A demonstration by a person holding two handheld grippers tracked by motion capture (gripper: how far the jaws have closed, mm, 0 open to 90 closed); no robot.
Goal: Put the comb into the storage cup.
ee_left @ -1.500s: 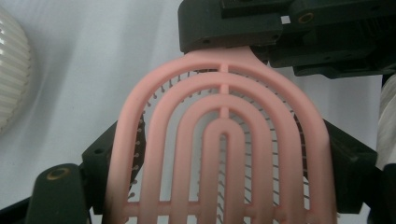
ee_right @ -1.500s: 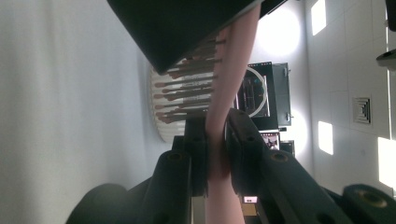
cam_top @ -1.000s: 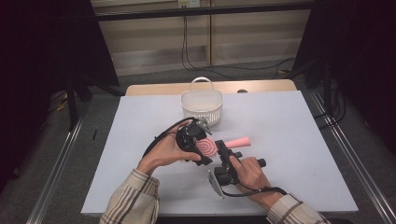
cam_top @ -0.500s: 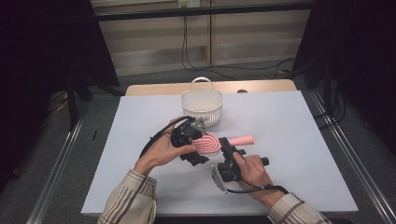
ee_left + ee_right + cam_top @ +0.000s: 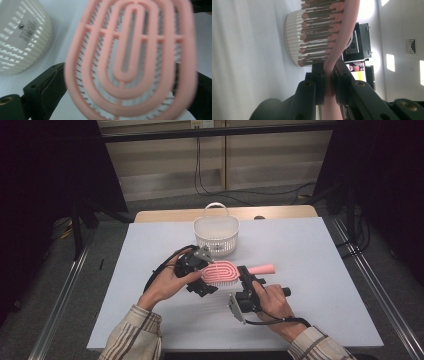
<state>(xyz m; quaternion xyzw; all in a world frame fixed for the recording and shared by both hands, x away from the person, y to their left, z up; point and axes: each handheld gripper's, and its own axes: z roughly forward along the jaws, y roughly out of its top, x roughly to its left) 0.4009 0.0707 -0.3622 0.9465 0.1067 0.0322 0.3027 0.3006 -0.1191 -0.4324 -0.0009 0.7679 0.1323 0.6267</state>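
A pink vented hairbrush hangs just above the white table, its handle pointing right. My right gripper is shut on the brush's neck; the right gripper view has both jaws pinching the pink neck, with the bristles facing left. My left gripper sits at the head's left end. In the left gripper view the brush head lies close to the lens, with the black jaws spread wide on either side of it. That gripper looks open.
A white slotted basket with a handle stands just behind the brush, also seen as a ribbed basket wall and as a basket side. Bare white tabletop stretches to the right and to the front left.
The left gripper has moved right, up to the brush head, and its jaws now flank it. The right gripper still holds the brush, shifted slightly up and left.
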